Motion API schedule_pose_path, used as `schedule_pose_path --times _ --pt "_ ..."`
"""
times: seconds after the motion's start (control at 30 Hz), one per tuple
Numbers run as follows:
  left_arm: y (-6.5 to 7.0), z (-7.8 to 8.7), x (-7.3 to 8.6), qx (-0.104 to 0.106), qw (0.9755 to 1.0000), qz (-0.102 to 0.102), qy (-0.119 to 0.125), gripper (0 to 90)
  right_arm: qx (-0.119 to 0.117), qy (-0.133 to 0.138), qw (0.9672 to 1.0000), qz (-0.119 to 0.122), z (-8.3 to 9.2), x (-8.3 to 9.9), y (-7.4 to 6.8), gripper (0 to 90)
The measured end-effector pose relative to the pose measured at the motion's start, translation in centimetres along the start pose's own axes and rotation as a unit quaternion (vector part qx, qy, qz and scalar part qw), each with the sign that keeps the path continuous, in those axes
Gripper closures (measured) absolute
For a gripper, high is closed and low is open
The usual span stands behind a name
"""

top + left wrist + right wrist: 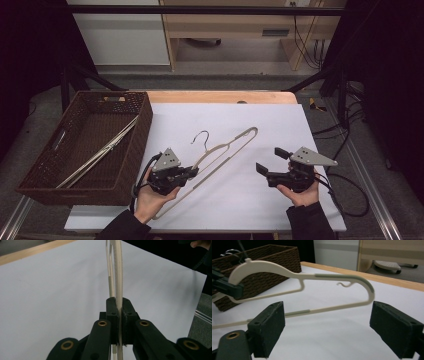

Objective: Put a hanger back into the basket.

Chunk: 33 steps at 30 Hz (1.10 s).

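Your cream hanger [227,150] lies over the middle of the white sheet [250,200], its wire hook [201,137] curling toward twelve o'clock and its far end reaching toward one o'clock. From above, its near bar vanishes under your left hand [150,200], so the high view cannot tell you how it is gripped. The left gripper view settles that: the left gripper [119,315] has its two pads pressed together on the hanger's [118,277] rim, which rises straight up between them and is cut off at the top edge. The right gripper [270,162], at three o'clock of the hanger, holds nothing; its jaws stand wide apart with bare sheet between them. Its own view shows what the high view does not: the hanger [299,277] lifted off the sheet, its near bar running out of frame at the left. At nine o'clock sits the brown basket [135,150], with more hangers [100,155] inside, hard to count.
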<state>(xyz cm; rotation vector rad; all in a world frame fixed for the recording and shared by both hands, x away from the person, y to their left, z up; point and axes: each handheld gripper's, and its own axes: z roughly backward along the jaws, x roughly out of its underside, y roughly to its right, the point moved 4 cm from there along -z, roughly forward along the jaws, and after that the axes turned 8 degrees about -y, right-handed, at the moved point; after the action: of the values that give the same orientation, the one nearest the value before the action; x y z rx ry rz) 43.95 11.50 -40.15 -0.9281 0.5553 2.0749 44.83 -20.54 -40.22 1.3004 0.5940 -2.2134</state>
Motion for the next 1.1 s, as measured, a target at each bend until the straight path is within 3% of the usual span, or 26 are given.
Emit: schedule_pose_path --times 0.23,0.53,0.9,1.1 --pt "-0.6 2.0 -0.7 -0.006 0.9998 0.002 0.017 86.7 0.018 0.010 0.9997 -0.012 0.8 0.1 1.2 9.5" --pt "-1.4 6.2 -2.9 -0.023 0.9987 -0.004 0.045 86.7 0.034 -0.003 0.9993 -0.016 0.5 0.5 2.0 7.2" --pt "-1.8 10.8 -6.2 -0.046 0.9966 -0.032 0.060 86.7 0.037 -0.005 0.9992 -0.018 0.5 0.6 2.1 6.7" --pt "-3.2 13.6 -7.8 -0.069 0.9948 -0.045 0.061 86.8 0.036 -0.009 0.9991 -0.022 0.5 0.6 2.2 6.5"
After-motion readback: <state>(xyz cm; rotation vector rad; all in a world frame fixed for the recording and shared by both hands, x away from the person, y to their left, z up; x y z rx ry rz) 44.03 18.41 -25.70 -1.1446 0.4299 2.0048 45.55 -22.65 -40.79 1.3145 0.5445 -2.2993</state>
